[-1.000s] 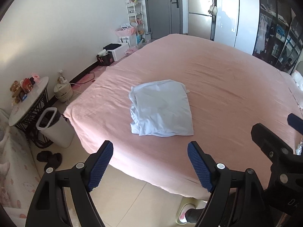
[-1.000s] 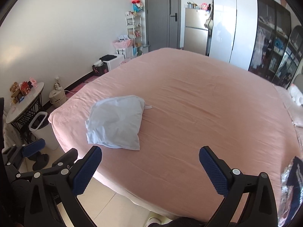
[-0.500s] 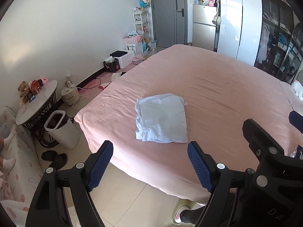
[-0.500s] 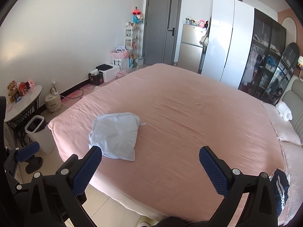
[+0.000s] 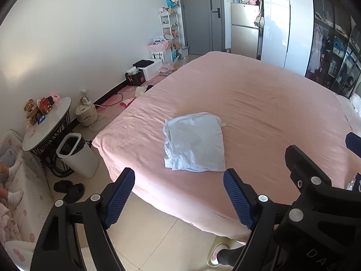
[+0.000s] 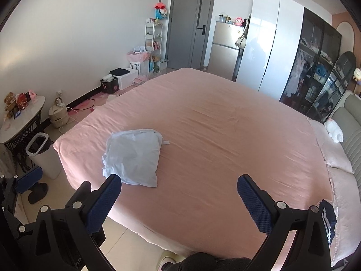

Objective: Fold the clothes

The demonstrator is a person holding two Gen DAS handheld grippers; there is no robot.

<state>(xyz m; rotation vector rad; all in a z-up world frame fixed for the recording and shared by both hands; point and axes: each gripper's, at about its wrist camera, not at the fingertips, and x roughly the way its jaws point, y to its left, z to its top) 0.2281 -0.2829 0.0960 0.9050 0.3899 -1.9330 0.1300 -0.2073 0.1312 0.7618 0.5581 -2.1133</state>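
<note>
Ahead of both tools, a folded pale-blue garment (image 5: 195, 143) lies on the pink bed (image 5: 270, 103), toward the corner of the bed nearest the white bin (image 5: 76, 155) and the round side table (image 5: 48, 122). The left gripper (image 5: 179, 194) hangs over the bed's near edge with its jaws spread wide and nothing between them; the garment sits beyond and slightly above their tips in the left wrist view, clear of both blue pads. The right gripper (image 6: 179, 197) is likewise released and empty, its jaws framing bare pink sheet, with the garment (image 6: 133, 155) off to the left, just past the left pad's tip and not touching it. A slippered foot (image 5: 217, 254) stands on the tiled floor below.
</note>
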